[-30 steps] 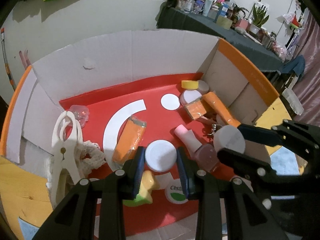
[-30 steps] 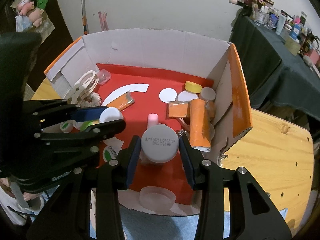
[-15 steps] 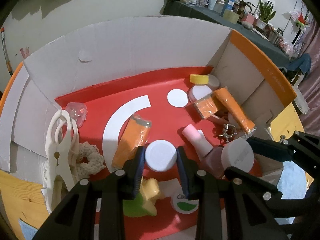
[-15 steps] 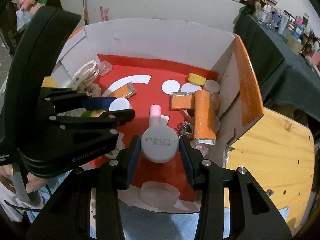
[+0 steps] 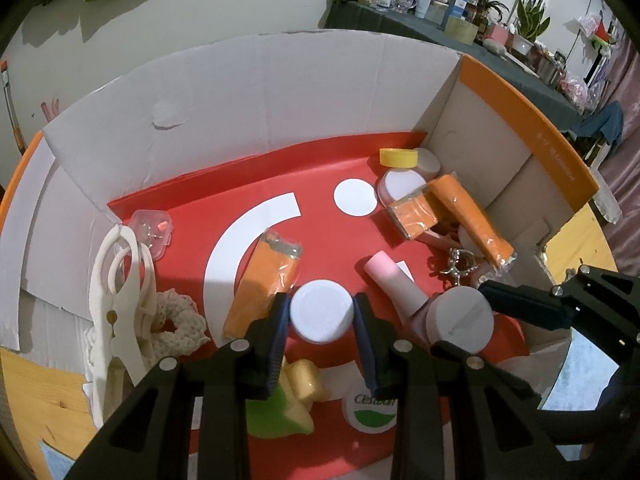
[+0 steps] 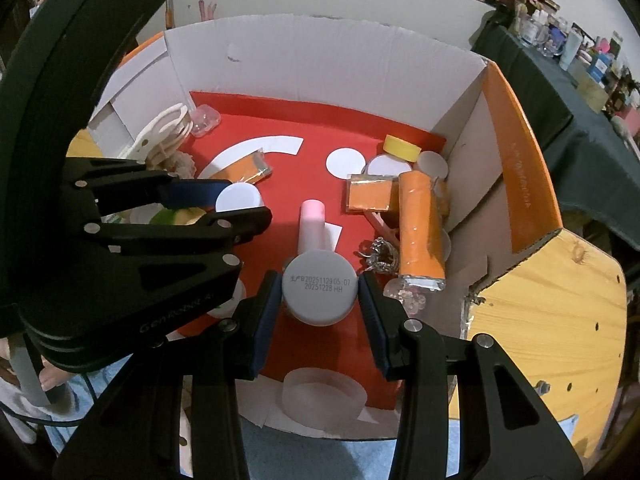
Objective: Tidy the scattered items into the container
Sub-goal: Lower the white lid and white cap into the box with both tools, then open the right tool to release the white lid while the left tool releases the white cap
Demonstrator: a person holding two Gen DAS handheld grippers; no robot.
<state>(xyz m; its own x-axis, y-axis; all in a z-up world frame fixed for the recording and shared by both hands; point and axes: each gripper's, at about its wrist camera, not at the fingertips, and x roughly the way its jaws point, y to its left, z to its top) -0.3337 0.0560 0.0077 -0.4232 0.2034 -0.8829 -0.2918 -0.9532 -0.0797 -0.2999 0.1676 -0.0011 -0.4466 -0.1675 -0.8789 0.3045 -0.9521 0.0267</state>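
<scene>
cardboard box (image 5: 280,92), white-walled with a red floor and orange flaps, sits on a wooden table (image 6: 560,320); above it left gripper (image 5: 322,316) clamps a white-capped jar (image 5: 322,310), right gripper (image 6: 319,294) a date-stamped one (image 6: 319,286).

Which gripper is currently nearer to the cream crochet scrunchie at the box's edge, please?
Left. The left gripper, clamped on a white-capped jar, is just beside the crochet scrunchie; the right gripper, holding a date-stamped jar, is beyond it, farther away.
</scene>
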